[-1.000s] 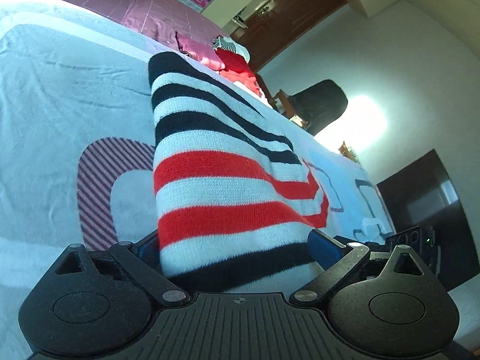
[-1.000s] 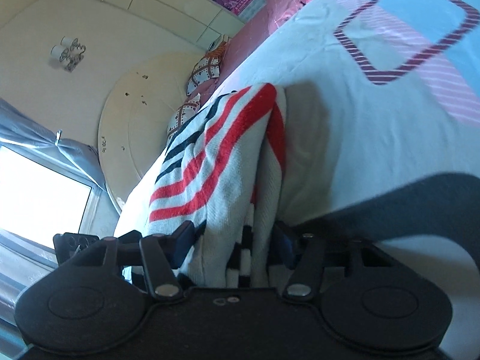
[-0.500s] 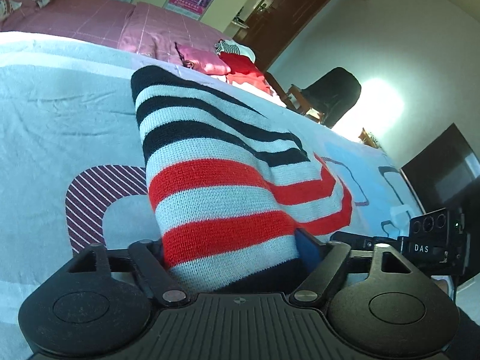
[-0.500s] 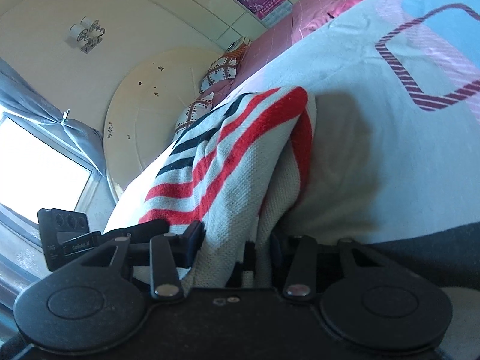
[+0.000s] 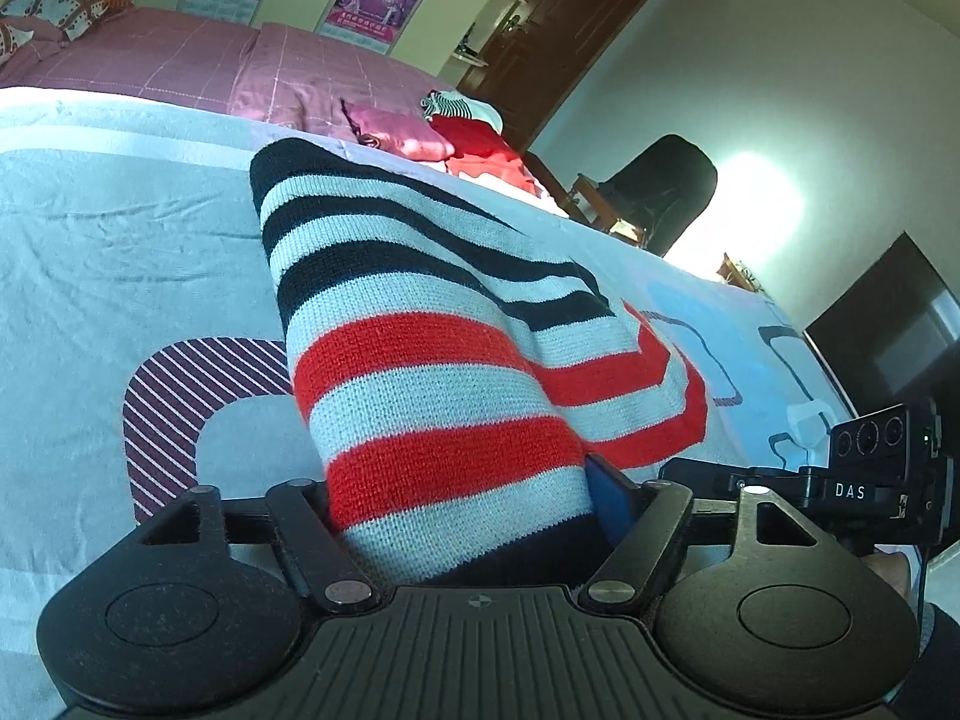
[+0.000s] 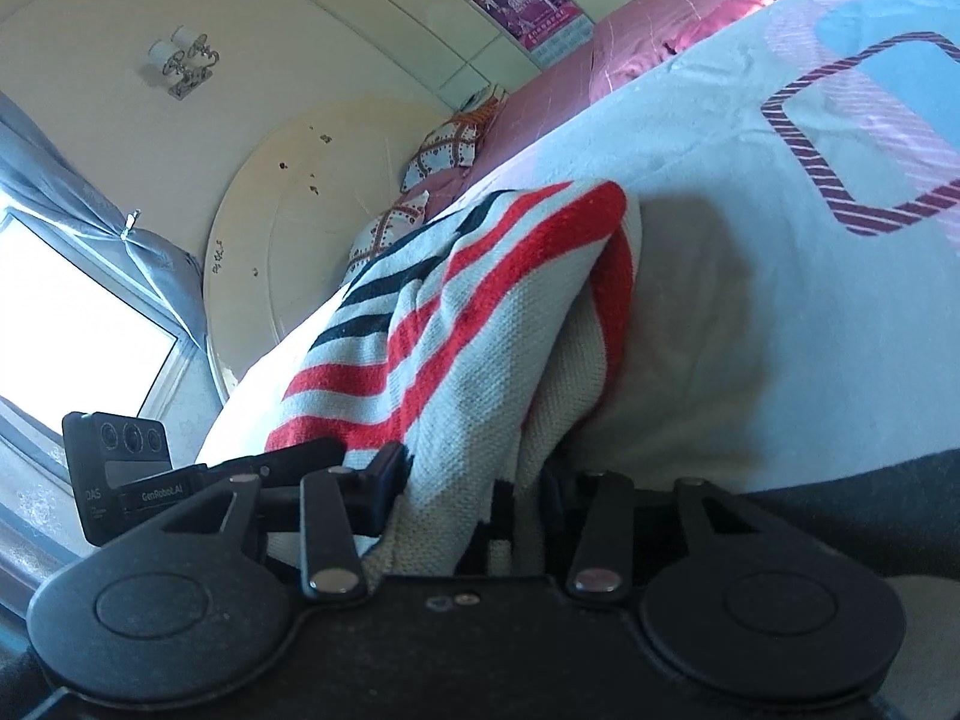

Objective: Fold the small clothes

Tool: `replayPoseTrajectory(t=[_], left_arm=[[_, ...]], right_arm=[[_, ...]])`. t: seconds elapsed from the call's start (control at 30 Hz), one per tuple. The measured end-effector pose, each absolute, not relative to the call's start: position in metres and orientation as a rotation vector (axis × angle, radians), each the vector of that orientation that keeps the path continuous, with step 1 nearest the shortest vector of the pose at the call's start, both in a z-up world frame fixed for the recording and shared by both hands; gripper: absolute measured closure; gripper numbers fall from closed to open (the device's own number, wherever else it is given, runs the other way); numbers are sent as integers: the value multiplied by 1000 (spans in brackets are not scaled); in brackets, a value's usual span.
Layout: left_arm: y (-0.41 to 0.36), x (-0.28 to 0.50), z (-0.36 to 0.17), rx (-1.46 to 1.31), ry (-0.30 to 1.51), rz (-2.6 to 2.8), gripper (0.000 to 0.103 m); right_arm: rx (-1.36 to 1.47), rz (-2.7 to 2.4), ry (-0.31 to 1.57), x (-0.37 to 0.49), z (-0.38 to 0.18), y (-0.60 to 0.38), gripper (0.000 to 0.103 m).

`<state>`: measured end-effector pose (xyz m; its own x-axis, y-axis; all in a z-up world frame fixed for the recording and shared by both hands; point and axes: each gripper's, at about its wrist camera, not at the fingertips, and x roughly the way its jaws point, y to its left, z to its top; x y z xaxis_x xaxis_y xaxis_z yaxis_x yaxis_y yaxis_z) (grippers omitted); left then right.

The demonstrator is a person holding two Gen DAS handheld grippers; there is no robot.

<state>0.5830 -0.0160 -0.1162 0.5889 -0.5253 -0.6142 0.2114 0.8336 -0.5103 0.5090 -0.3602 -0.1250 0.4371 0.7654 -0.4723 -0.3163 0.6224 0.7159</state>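
Observation:
A knitted sweater (image 5: 432, 372) with white, black and red stripes lies on the pale printed bedsheet (image 5: 120, 228), its near edge raised and bunched. My left gripper (image 5: 462, 492) has that near edge between its jaws, which are closing; the blue pad on the right presses against the knit. In the right wrist view the same sweater (image 6: 480, 312) is gathered into folds, and my right gripper (image 6: 474, 480) is shut on its edge. Each gripper shows in the other's view: the right gripper (image 5: 864, 468) at the sweater's right, the left gripper (image 6: 120, 468) at its left.
A pink quilt (image 5: 180, 60) covers the far part of the bed, with red clothes (image 5: 480, 150) piled at its end. Patterned pillows (image 6: 444, 150) lean by a round headboard (image 6: 300, 228). A black chair (image 5: 666, 192) and a dark screen (image 5: 900, 330) stand beyond the bed.
Both pairs of jaws have narrowed onto the sweater's near edge. Both views have rolled a little, and the edge is more bunched in the right gripper.

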Motion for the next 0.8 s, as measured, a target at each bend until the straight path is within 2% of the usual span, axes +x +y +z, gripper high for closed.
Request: replayPoseTrajectory(t=[0.33, 0.8], left_arm=[[-13, 575, -98, -391, 802, -471, 48], [34, 534, -56, -428, 701, -552, 50]], right_arm=[[567, 735, 816, 499, -101, -360, 67], [501, 700, 733, 462, -47, -322, 68]])
